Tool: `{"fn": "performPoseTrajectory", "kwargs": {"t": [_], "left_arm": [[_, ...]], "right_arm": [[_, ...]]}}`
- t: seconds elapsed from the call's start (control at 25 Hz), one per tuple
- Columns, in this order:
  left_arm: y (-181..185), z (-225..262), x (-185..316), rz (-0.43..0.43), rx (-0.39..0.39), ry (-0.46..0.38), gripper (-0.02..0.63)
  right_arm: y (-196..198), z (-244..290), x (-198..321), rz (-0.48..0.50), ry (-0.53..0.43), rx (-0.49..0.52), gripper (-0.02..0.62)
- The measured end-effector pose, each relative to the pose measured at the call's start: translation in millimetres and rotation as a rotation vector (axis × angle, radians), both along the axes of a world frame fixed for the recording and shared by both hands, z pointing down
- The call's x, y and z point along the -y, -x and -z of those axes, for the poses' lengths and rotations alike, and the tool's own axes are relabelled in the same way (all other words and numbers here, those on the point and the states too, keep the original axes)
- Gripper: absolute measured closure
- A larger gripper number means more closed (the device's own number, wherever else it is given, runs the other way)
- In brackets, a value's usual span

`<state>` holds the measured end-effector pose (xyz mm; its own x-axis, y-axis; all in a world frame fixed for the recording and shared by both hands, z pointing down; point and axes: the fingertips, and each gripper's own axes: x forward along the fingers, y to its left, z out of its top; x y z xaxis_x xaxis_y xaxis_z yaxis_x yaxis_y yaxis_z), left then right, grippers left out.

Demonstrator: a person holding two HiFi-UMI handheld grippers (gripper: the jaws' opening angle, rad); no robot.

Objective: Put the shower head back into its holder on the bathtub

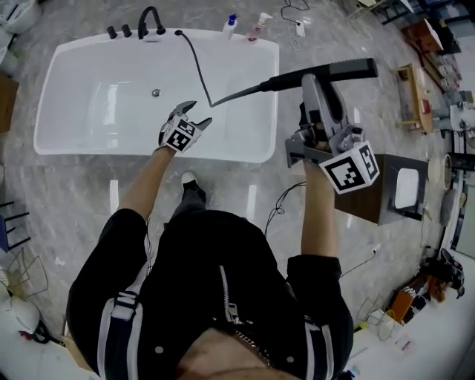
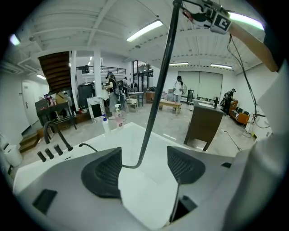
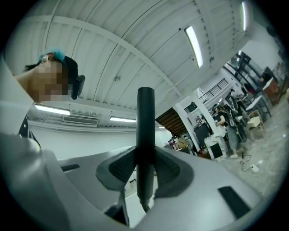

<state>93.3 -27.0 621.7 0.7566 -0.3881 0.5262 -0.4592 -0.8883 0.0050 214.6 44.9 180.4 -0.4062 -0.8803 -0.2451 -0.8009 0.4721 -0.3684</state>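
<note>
A black shower head (image 1: 349, 70) is lifted above the right end of the white bathtub (image 1: 74, 141). My right gripper (image 1: 312, 77) is shut on its handle, which stands upright between the pads (image 3: 145, 135). Its black hose (image 1: 194, 67) runs from the tub deck, dips over the basin and rises to the handle. A black faucet (image 1: 151, 18) and knobs (image 1: 119, 31) sit on the far deck; I cannot make out a holder there. My left gripper (image 1: 191, 113) hovers open over the tub's near side, holding nothing. Beyond its jaws (image 2: 144, 167) the hose (image 2: 153, 113) hangs apart from them.
Two pump bottles (image 1: 231, 25) stand on the tub's far rim. A brown cabinet (image 1: 386, 193) stands on the floor to the right. Cables (image 1: 282, 204) lie on the marble floor near the person's foot (image 1: 190, 182). Clutter lines the room's right edge.
</note>
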Motion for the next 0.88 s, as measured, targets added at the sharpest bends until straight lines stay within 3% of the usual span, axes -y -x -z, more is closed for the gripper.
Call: {"fn": "performPoseTrajectory", "kwargs": {"t": [0.2, 0.44, 0.48, 0.64, 0.88], "left_arm": [[-23.7, -34.8, 29.4, -0.049, 0.027, 0.075, 0.287], [-46.0, -57.5, 57.8, -0.084, 0.085, 0.071, 0.29], [-45.9, -60.1, 63.7, -0.075, 0.092, 0.067, 0.308], [-43.2, -62.1, 79.6, -0.061, 0.107, 0.036, 0.52], [-26.9, -56.3, 91.7, -0.001, 0.085, 0.044, 0.529]], "right_arm": [[12.3, 48.2, 14.8, -0.017, -0.052, -0.031, 0.469], [10.1, 83.2, 14.1, -0.028, -0.094, 0.008, 0.469], [9.7, 87.2, 13.1, -0.03, -0.1, 0.015, 0.469], [2.9, 99.0, 7.8, -0.061, -0.119, 0.011, 0.469], [-27.7, 87.0, 8.4, -0.118, -0.1, 0.016, 0.469]]}}
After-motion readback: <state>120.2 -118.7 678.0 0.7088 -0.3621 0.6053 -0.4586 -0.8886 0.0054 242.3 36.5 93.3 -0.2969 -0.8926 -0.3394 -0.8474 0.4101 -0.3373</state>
